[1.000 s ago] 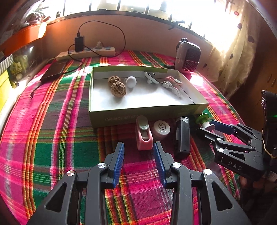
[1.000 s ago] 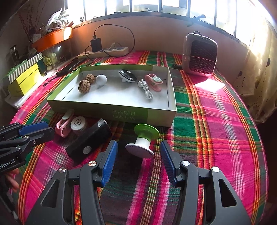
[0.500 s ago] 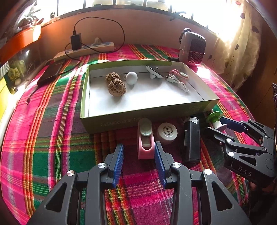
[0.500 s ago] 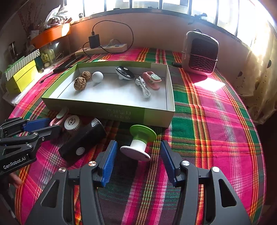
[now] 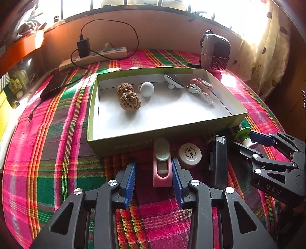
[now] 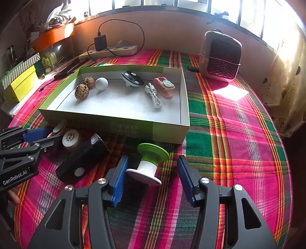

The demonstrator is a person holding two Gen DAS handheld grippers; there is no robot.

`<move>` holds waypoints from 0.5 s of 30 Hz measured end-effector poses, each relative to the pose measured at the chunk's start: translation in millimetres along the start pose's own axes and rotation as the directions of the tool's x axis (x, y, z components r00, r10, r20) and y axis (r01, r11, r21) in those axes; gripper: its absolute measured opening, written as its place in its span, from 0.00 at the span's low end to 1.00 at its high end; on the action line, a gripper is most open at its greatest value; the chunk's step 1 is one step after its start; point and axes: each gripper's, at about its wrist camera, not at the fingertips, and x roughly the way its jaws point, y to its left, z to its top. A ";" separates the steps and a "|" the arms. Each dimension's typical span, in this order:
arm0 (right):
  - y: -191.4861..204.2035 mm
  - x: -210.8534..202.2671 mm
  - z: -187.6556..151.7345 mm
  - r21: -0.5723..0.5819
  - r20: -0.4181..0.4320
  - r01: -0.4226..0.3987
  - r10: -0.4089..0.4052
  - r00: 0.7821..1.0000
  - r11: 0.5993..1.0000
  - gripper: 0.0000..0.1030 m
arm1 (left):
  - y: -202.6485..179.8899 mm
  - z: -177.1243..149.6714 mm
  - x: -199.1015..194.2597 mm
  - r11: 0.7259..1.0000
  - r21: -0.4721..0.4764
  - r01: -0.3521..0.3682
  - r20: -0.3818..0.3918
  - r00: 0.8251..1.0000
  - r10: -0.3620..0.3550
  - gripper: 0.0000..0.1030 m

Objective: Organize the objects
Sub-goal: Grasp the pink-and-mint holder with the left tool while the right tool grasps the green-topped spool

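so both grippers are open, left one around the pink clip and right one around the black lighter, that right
Not quite. The right gripper is open around the green-and-white spool, not the black lighter, which lies to its left, outside the fingers; the right wrist view shows this. The rest holds: the left gripper is open around the pink clip.

Strong daylight pours through the windows [image 6: 172, 2] behind the table [image 6: 239, 134], blowing out the upper right corner. Fisheye bending curves the edges; corners darken. The box [image 5: 237, 116] casts soft shadows.
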 end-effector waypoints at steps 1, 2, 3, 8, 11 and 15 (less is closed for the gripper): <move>-0.3 0.4 0.5 0.000 0.000 0.002 -0.002 1.000 1.000 0.51 | 0.1 0.6 0.5 1.000 -0.001 -0.001 0.000 1.000 0.001 0.32; -0.8 0.8 0.8 0.001 0.000 0.002 -0.002 1.000 1.000 0.51 | 0.4 0.8 0.9 1.000 -0.004 -0.001 0.002 1.000 0.001 0.32; -1.4 1.1 0.9 0.003 -0.001 -0.001 0.001 1.000 1.000 0.51 | 0.8 0.8 1.0 1.000 -0.009 0.000 0.005 1.000 0.000 0.32; -5.4 3.1 2.2 0.021 -0.004 -0.013 0.013 1.000 1.000 0.51 | -0.5 0.7 2.1 1.000 -0.010 -0.015 0.016 1.000 0.015 0.32; -6.5 3.6 2.3 0.026 -0.004 -0.014 0.014 1.000 1.000 0.51 | -1.0 -0.1 1.9 1.000 -0.011 -0.017 0.020 1.000 0.018 0.32; -7.0 3.0 1.7 0.031 -0.003 -0.009 0.009 1.000 0.999 0.51 | 0.0 -0.3 1.6 1.000 -0.023 -0.011 0.024 1.000 0.012 0.32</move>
